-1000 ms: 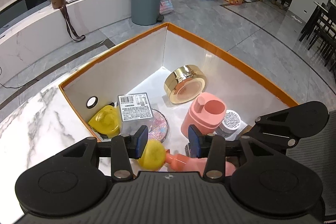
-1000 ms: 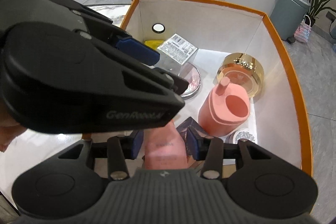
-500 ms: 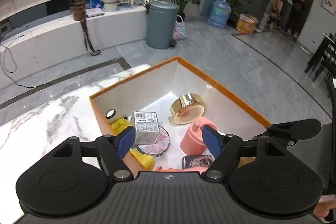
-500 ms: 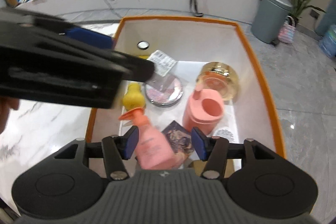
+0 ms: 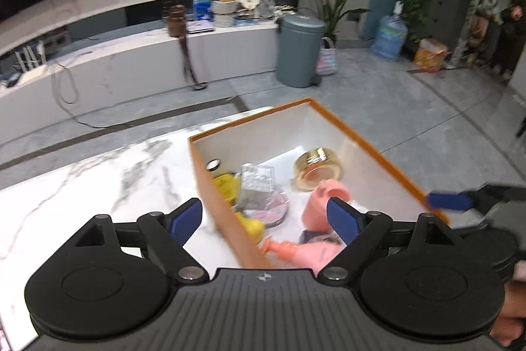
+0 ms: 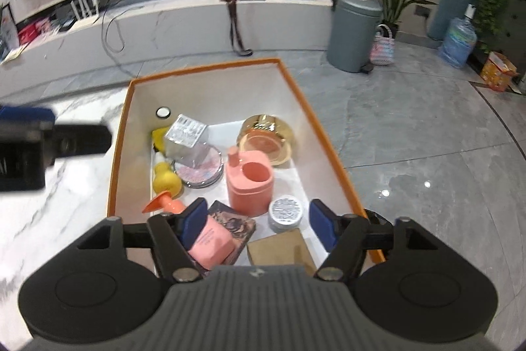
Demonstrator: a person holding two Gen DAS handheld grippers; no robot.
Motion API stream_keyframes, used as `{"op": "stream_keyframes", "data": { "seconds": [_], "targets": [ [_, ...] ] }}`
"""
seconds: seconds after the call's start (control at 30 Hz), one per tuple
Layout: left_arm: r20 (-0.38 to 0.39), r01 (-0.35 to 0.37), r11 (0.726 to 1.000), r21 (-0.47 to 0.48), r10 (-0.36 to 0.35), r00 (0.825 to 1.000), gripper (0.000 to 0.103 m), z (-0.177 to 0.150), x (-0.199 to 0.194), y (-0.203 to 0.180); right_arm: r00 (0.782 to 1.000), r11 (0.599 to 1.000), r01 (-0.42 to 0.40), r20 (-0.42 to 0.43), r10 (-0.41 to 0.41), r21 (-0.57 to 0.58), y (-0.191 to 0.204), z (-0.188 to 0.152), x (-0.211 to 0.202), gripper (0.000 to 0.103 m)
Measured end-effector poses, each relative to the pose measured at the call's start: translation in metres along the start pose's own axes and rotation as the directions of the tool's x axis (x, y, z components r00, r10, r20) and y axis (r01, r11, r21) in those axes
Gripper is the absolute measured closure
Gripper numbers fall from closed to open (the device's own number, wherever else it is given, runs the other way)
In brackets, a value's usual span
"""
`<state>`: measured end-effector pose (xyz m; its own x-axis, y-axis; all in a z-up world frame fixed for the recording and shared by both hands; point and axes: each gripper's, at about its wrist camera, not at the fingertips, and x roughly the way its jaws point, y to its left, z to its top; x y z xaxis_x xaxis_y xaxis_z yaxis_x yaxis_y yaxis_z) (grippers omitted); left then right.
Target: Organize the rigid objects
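Both tools hang spread wide with nothing between their fingers: the left tool (image 5: 264, 219) above the near-left wall of the box (image 6: 297, 87), the right tool (image 6: 259, 224) above its near end. The pink spray bottle (image 6: 210, 244) lies on its side at the box's near-left corner, and no loose item shows on the bench (image 5: 98, 173) beside the box, so the step in hand looks like clearing the tools away from the box. To do it well, I would lift each tool straight up before swinging it aside, so the blue pads do not catch the orange rim or tip the tall pink holder (image 6: 250, 186) at the box's middle.

The spray bottle is a flat-sided, salmon-pink plastic flask with faint print, its orange trigger nozzle pointing toward the box's left wall, just beside a yellow bottle (image 6: 166, 180). Its body rests partly on a dark patterned booklet (image 6: 235, 222). Further in the box sit a gold tin (image 6: 266, 137), a round glittery compact (image 6: 199, 170) and a small white jar (image 6: 285, 213).
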<state>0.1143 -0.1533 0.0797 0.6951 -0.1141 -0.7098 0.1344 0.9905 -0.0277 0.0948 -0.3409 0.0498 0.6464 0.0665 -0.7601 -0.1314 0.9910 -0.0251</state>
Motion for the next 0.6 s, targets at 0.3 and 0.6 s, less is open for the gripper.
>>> {"op": "stream_keyframes", "data": {
  "seconds": [0.3, 0.6],
  "targets": [
    [-0.055, -0.015, 0.997, -0.076, 0.011, 0.998, 0.003, -0.023, -0.002, 0.007, 0.999, 0.999, 0.024, 0.035, -0.025, 0.032, -0.007, -0.006, -0.011, 0.024],
    [-0.057, 0.001, 0.998, -0.059, -0.005, 0.998, 0.003, -0.027, -0.004, -0.005, 0.999, 1.000, 0.027, 0.028, -0.027, 0.016, -0.005, -0.008, -0.011, 0.023]
  ]
}}
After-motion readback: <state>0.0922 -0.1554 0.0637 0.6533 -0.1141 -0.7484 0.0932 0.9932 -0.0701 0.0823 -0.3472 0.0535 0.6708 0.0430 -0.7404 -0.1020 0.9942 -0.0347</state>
